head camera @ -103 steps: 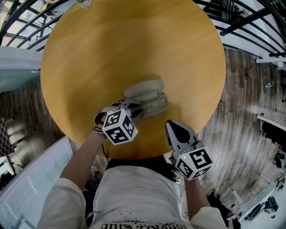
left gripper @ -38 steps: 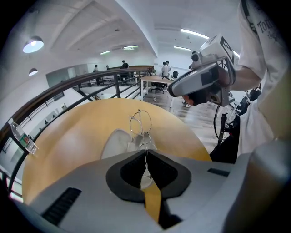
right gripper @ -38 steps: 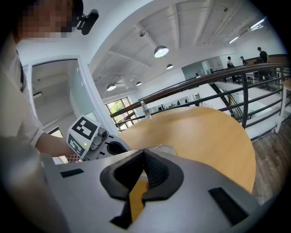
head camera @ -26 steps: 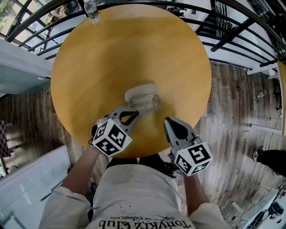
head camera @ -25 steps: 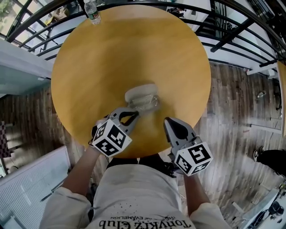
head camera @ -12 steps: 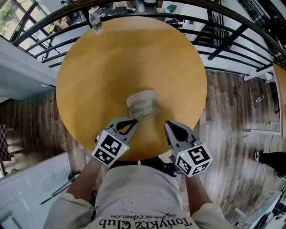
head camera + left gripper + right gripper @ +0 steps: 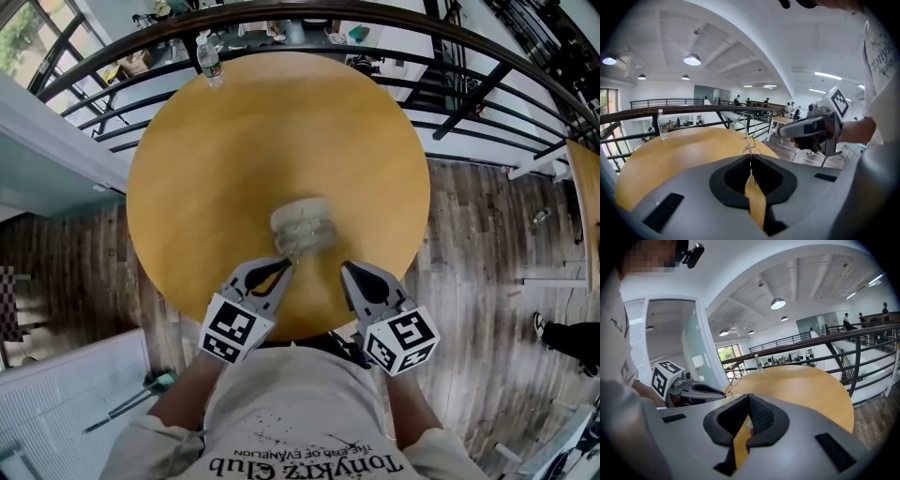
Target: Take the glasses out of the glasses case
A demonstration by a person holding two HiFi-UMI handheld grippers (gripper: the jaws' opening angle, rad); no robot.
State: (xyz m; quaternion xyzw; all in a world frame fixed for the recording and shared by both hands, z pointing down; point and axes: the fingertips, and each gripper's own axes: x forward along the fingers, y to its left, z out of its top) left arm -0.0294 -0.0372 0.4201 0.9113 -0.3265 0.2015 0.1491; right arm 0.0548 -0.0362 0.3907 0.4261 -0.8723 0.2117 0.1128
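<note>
Pinching the wire-frame glasses (image 7: 750,150) by a thin bit of frame, the left gripper (image 7: 281,268) has its jaws clamped on the metal, and the lens loops stick up past the tips. The right gripper (image 7: 350,274) sits just beside it with its jaws pressed together and nothing between them.

In the head view the glasses hang at the near edge of the pale glasses case (image 7: 302,217), which rests near the middle of the round wooden table (image 7: 206,159). Whether the frame is fully clear of the case cannot be told from above.

The step looks like the lift-out, nearly done. The grip is on thin wire, so the frame can pivot. A slow, straight lift with no twist and a firm clamp suits it. If the case drags along, the right gripper could pin it down.

A water bottle (image 7: 208,58) stands well apart at the far rim, with a black railing (image 7: 469,89) behind.
</note>
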